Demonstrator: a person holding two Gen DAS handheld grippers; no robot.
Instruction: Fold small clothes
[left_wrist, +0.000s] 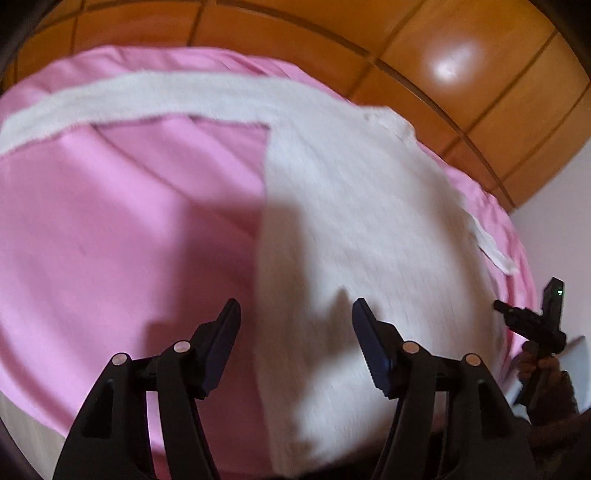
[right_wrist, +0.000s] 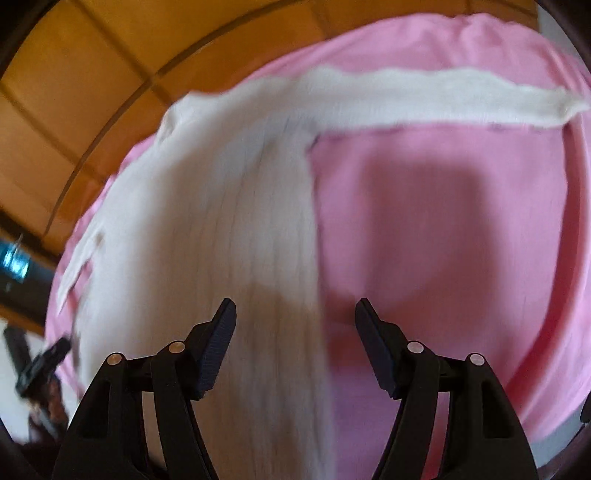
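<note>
A white ribbed garment (left_wrist: 362, 229) lies flat on a pink sheet (left_wrist: 122, 229), with one long sleeve (left_wrist: 147, 92) stretched out to the left at the far end. My left gripper (left_wrist: 295, 314) is open and empty, hovering above the garment's near left edge. In the right wrist view the same garment (right_wrist: 207, 229) lies left of centre with its sleeve (right_wrist: 424, 96) running right over the pink sheet (right_wrist: 443, 240). My right gripper (right_wrist: 295, 314) is open and empty above the garment's right edge. The right gripper also shows in the left wrist view (left_wrist: 535, 321), at the far right.
A wooden headboard or panelled wall (left_wrist: 443, 55) runs behind the bed; it also shows in the right wrist view (right_wrist: 74, 92). The other hand-held gripper (right_wrist: 40, 365) shows at the left edge of the right wrist view. Both views are motion-blurred.
</note>
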